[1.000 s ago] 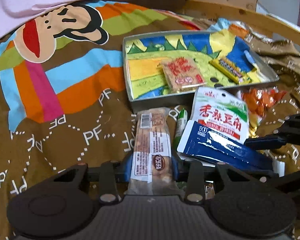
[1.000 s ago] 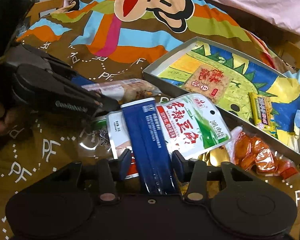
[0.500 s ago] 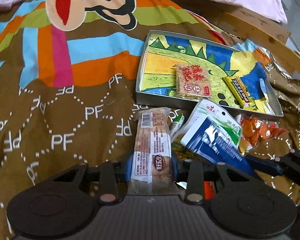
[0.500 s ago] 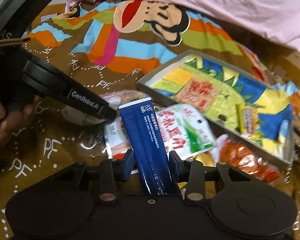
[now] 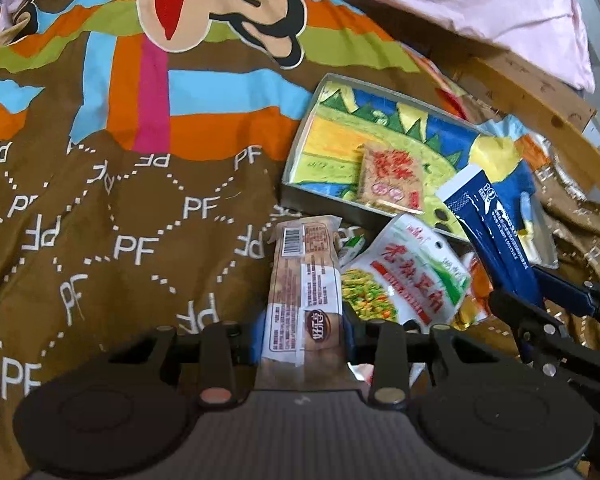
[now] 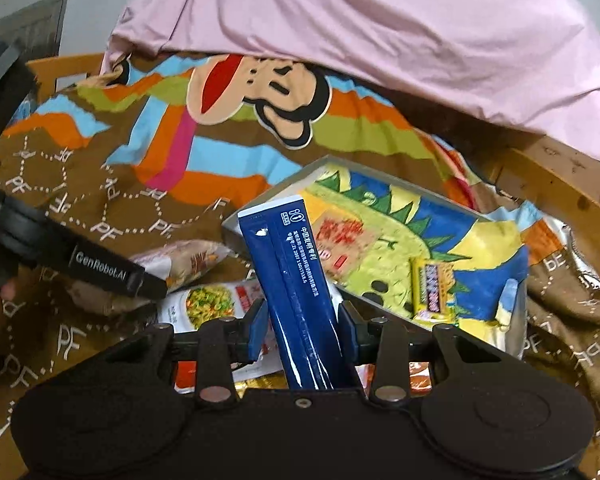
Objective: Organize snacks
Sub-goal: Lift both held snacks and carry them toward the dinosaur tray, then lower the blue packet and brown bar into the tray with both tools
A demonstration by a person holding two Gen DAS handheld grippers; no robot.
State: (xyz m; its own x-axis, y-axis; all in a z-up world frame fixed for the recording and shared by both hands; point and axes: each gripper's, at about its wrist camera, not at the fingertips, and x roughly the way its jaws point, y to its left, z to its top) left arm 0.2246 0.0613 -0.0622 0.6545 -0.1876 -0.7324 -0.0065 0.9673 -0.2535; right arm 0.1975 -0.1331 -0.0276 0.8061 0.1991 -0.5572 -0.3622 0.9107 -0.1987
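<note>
The long dark-blue foil sachet (image 6: pixel 296 292) stands up between the blue pads of the right gripper (image 6: pixel 302 330), which pinches it near its lower end, its free top above the near corner of the shallow grey metal tray with a bright dinosaur drawing inside (image 6: pixel 518 320). It looks light and floppy, with a slick skin; a hold low across its flat width, as here, seems safest, though the top may sag. White Chinese print and a "10" mark run down it; the rest is too small to read.

The left gripper (image 5: pixel 302 334) is pressed on the long brown-and-white plastic-wrapped pastry bar (image 5: pixel 304 284), which points away over the brown "PF"-patterned bedsheet (image 5: pixel 140 240). Soft and crushable by the look of it, so a gentle squeeze suits. It bears a barcode and a round brown Chinese logo.

Beside it lies a white-and-green snack pouch with red Chinese characters (image 5: pixel 408 280). 2 small packets rest in the tray. The left tool's arm reads "GenRobot.AI" in the right view.
</note>
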